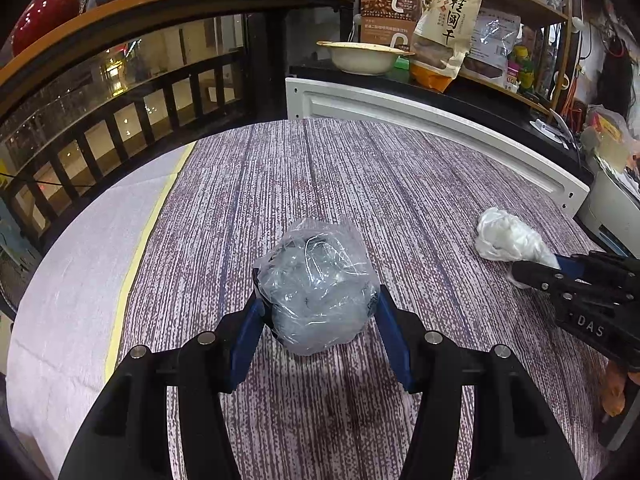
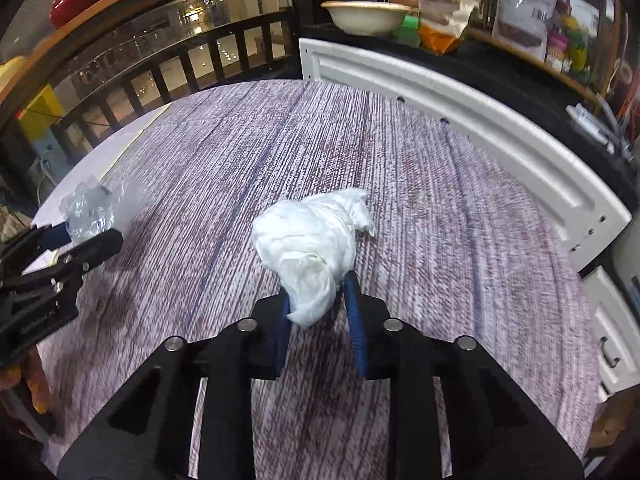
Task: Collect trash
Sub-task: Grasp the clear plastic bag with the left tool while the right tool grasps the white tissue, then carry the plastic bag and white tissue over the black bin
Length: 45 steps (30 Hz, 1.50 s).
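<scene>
A crumpled clear plastic bag (image 1: 318,286) sits between the blue pads of my left gripper (image 1: 318,304), which is shut on it just above the purple striped tablecloth (image 1: 320,168). A wad of white tissue (image 2: 310,240) is pinched between the pads of my right gripper (image 2: 318,294). In the left wrist view the right gripper (image 1: 536,272) shows at the right edge with the white wad (image 1: 506,238). In the right wrist view the left gripper (image 2: 86,238) shows at the left edge with the clear bag (image 2: 86,208).
A white panel (image 1: 440,128) runs along the table's far right edge. Behind it a counter holds a cream bowl (image 1: 362,56), snack bags (image 1: 444,36) and boxes. A dark railing (image 1: 120,112) lies beyond the table's left side. White drawers (image 2: 612,328) stand at the right.
</scene>
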{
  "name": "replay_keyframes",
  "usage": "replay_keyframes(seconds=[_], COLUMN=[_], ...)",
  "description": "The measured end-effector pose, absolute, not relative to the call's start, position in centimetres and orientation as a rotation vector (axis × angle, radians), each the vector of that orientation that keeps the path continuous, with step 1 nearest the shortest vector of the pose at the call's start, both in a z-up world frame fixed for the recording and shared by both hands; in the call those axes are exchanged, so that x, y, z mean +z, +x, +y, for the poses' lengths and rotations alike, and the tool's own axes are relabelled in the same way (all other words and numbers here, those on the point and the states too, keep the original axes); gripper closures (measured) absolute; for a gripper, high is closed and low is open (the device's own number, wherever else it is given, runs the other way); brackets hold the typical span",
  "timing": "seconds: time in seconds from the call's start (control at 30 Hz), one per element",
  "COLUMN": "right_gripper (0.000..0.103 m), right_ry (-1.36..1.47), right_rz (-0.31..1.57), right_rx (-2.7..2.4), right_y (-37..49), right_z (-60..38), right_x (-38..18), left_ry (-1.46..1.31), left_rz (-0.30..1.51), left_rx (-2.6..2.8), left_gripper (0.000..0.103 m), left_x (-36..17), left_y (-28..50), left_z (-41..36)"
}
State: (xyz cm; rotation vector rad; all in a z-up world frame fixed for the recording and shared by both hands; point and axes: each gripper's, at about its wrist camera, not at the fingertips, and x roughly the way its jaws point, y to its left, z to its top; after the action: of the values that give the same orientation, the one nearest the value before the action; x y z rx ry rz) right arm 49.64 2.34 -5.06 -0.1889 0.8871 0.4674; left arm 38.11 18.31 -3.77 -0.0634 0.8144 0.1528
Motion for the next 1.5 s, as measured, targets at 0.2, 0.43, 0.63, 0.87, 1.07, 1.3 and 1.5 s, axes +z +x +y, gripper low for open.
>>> replay_keyframes(seconds=[0.2,0.43,0.63,0.87,1.07,1.3,1.5], right_gripper=[0.081,0.081,0.081,0.081,0.081,0.081,0.081], right_ry=[-0.135,-0.084,-0.082,-0.069,-0.044,0.004,0.059], right_rz=[0.867,0.845,0.821,0.795,0.791,0.787,0.774], right_rx=[0.493,0.528,0.544,0.531,0.501,0.454,0.399], right_y=[46.6,42.1,37.3,31.8,28.3,24.5,21.2], right_z=[-0.1,-2.3,-4.2,-7.6,-11.0,-15.4,-19.5], right_x=[-3.9,-2.6,-2.5,-2.4,-2.6,-2.9,-3.5], left_ry=[-0.081,-0.05,-0.04,-0.058,-0.07,-0.077,-0.09], left_rz=[0.798,0.761,0.752,0.743,0.746,0.743,0.733], left_rx=[0.133,0.102,0.052,-0.004,-0.045,-0.091,-0.126], left_gripper=[0.049,0.049,0.049,0.049,0.049,0.049,0.049], left_x=[-3.2,-2.6,-2.4,-1.9,-2.0,-1.9,-1.9], left_y=[36.4,32.6,28.8,25.1,22.2,19.4,17.2], left_z=[17.4,15.3,12.8,10.2,7.7,4.8,2.6])
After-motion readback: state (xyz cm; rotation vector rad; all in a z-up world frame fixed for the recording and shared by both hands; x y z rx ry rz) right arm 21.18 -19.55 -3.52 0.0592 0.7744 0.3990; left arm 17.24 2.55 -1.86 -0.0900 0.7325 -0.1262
